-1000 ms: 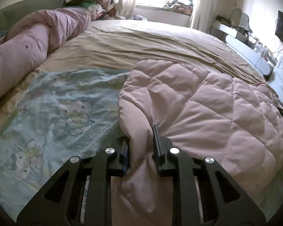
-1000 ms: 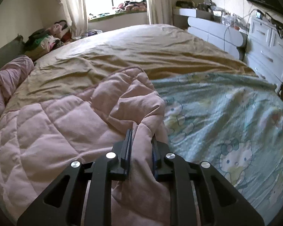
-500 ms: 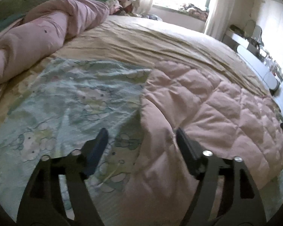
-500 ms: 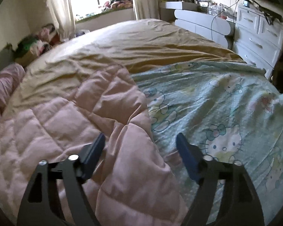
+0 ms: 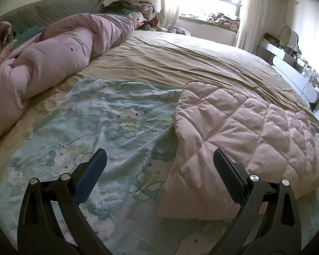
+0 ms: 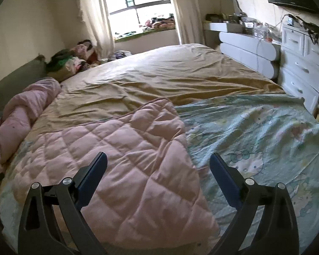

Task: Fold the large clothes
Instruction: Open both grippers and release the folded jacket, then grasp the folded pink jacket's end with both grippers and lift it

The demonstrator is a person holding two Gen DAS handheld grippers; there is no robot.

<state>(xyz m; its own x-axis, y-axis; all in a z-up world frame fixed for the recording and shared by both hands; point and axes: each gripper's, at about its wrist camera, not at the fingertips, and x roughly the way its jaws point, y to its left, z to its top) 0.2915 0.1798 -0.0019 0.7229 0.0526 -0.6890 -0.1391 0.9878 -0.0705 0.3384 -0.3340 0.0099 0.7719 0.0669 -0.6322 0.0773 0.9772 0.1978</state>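
A pink quilted blanket lies folded on the bed, on top of a pale blue cartoon-print sheet. In the left wrist view my left gripper hovers above the blanket's near left corner, jaws still opening wide, nothing between its pads. In the right wrist view the same pink blanket fills the lower left, the blue sheet the right. My right gripper hangs above the blanket's near right edge, jaws still opening, the pads clear of the cloth.
A tan bedspread covers the far half of the bed. A rolled pink duvet lies along the left side by the headboard. Piled clothes sit by the window. White drawers and a rounded white cabinet stand right of the bed.
Both grippers were shut on the pink blanket's near edge; they let it go, opened wide and lifted back. The blanket edge dropped flat onto the sheet.
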